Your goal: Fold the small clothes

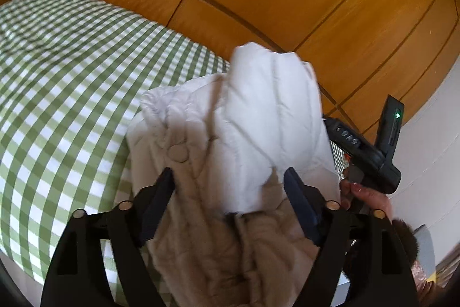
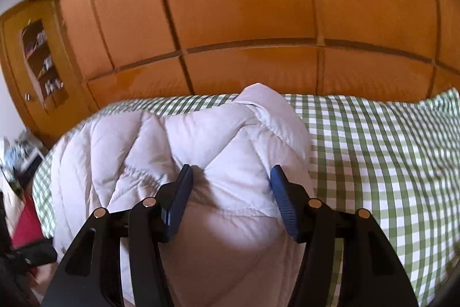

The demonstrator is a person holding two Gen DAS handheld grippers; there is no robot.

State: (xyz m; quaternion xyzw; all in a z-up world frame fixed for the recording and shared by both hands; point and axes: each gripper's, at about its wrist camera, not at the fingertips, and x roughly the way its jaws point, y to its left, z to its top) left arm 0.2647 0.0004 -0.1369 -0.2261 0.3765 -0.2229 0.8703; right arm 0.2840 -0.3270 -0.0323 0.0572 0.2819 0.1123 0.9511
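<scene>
left wrist: unreadable digits on right tool (image 1: 352, 138)

A green-and-white checked bed cover (image 1: 57, 71) lies before glossy orange wooden wardrobe panels (image 2: 244, 5).

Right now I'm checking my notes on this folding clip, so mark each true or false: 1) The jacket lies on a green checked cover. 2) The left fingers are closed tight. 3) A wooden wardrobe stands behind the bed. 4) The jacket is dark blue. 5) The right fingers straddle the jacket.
1) True: the jacket lies on the green checked cover.
2) False: the left gripper has its fingers spread wide, jacket between them.
3) True: the wardrobe fills the background.
4) False: it is pale, whitish-beige and quilted.
5) True: the right gripper is open, a finger on each side of the padding.
</scene>
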